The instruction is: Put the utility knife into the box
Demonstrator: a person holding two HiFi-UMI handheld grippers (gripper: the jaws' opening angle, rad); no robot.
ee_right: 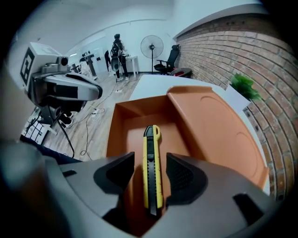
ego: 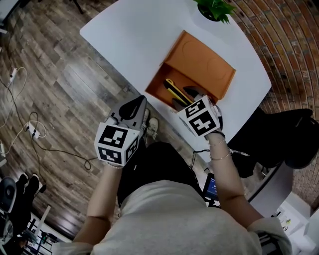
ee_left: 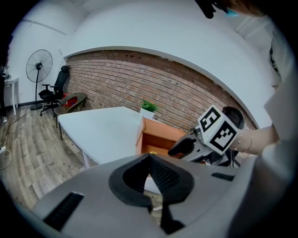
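Note:
A yellow and black utility knife (ee_right: 152,162) lies lengthwise on the floor of the open orange box (ee_right: 122,122), and in the head view the knife (ego: 173,89) shows in the same box (ego: 199,64). My right gripper (ee_right: 150,160) points steeply down into the box; its jaws stand wide on either side of the knife, with a gap at each pad. In the head view the right gripper (ego: 188,96) is at the box's near end. My left gripper (ego: 141,102) hangs off the table's edge, shut and empty, its jaws (ee_left: 150,158) meeting at the tips.
The box sits on a white table (ego: 129,35) with a small potted plant (ego: 215,7) at the far edge. Cables (ego: 30,127) lie on the wooden floor at the left. A fan (ee_left: 39,67) and an office chair (ee_left: 55,88) stand by the brick wall.

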